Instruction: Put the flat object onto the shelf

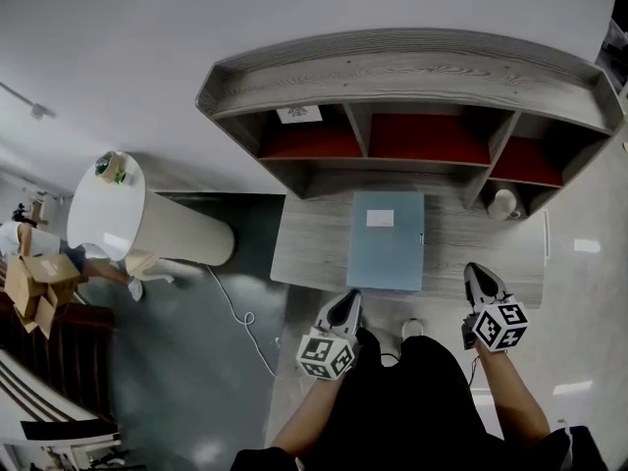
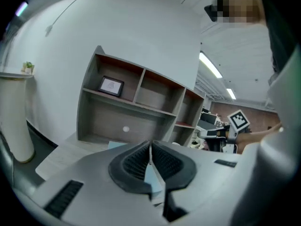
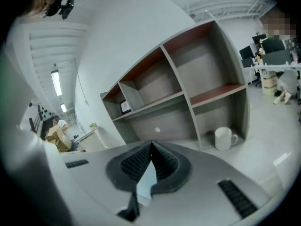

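The flat object is a light blue folder (image 1: 386, 240) with a white label, lying flat on the grey desk (image 1: 306, 243) in front of the shelf (image 1: 412, 77). The shelf has upper compartments with red floors and a lower row open to the desk. My left gripper (image 1: 349, 300) hovers just short of the folder's near left corner, shut with nothing in it. My right gripper (image 1: 479, 275) hangs to the right of the folder, also shut and empty. In the left gripper view the jaws (image 2: 150, 148) meet, with a strip of the folder (image 2: 152, 179) showing beneath them. The right gripper (image 3: 150, 147) looks the same.
A white mug (image 1: 503, 204) stands in the lower right compartment (image 3: 225, 138). A small framed picture (image 1: 299, 114) sits in the upper left compartment. A white round table (image 1: 118, 214), cardboard boxes (image 1: 39, 283) and a floor cable (image 1: 240, 317) lie to the left.
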Demonstrator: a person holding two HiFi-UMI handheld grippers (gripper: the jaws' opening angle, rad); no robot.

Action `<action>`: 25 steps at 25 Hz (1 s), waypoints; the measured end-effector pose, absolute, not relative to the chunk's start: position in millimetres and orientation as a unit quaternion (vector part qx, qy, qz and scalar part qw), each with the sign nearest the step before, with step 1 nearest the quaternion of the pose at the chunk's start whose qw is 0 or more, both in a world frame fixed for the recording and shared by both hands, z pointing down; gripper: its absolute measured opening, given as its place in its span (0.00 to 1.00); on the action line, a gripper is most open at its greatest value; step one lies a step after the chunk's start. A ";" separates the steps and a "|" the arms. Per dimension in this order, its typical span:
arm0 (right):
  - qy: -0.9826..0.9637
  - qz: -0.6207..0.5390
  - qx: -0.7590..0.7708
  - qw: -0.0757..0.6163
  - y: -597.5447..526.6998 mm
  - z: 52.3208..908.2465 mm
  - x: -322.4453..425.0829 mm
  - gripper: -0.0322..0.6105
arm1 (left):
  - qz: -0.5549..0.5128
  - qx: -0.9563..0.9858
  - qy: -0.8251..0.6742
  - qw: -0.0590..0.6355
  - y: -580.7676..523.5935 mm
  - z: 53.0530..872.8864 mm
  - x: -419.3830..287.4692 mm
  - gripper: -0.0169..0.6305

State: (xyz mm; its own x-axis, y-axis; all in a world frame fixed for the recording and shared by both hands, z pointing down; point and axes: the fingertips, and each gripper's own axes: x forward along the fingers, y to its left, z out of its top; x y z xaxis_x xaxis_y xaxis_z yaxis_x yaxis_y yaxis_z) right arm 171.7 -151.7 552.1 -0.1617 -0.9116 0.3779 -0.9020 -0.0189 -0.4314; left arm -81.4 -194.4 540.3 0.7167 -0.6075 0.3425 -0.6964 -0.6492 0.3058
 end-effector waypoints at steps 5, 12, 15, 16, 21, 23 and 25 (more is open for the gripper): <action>0.705 -0.220 -0.673 -0.037 -147.3 530.4 171.6 0.05 | 0.077 0.900 -0.392 0.176 -212.5 513.6 -78.8 0.05; 0.695 -0.184 -0.693 -0.054 -151.9 512.4 146.1 0.05 | 0.041 0.906 -0.406 0.114 -238.1 473.8 -102.3 0.05; 0.682 -0.169 -0.709 -0.054 -149.6 502.5 125.9 0.05 | 0.042 0.909 -0.398 0.115 -242.5 470.0 -125.6 0.05; 0.678 -0.164 -0.715 -0.053 -148.5 498.7 118.3 0.05 | 0.042 0.910 -0.397 0.116 -244.1 469.8 -135.0 0.05; 0.658 -0.145 -0.737 -0.057 -143.3 488.6 83.9 0.05 | 0.035 0.907 -0.396 0.137 -253.0 473.4 -184.8 0.05; 0.652 -0.149 -0.742 -0.047 -141.5 488.4 69.9 0.05 | 0.031 0.907 -0.395 0.142 -257.0 473.7 -206.3 0.05; 0.646 -0.148 -0.748 -0.046 -138.0 487.8 57.2 0.05 | 0.030 0.908 -0.393 0.140 -258.6 473.6 -224.4 0.05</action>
State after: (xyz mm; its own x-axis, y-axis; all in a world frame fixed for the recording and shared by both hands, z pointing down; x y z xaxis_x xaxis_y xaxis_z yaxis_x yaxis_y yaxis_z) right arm 57.2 -138.0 487.8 0.1221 -0.9519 0.2810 -0.9792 -0.1617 -0.1223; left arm -224.4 -258.6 473.6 0.6894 -0.7054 0.1649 -0.7223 -0.6519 0.2310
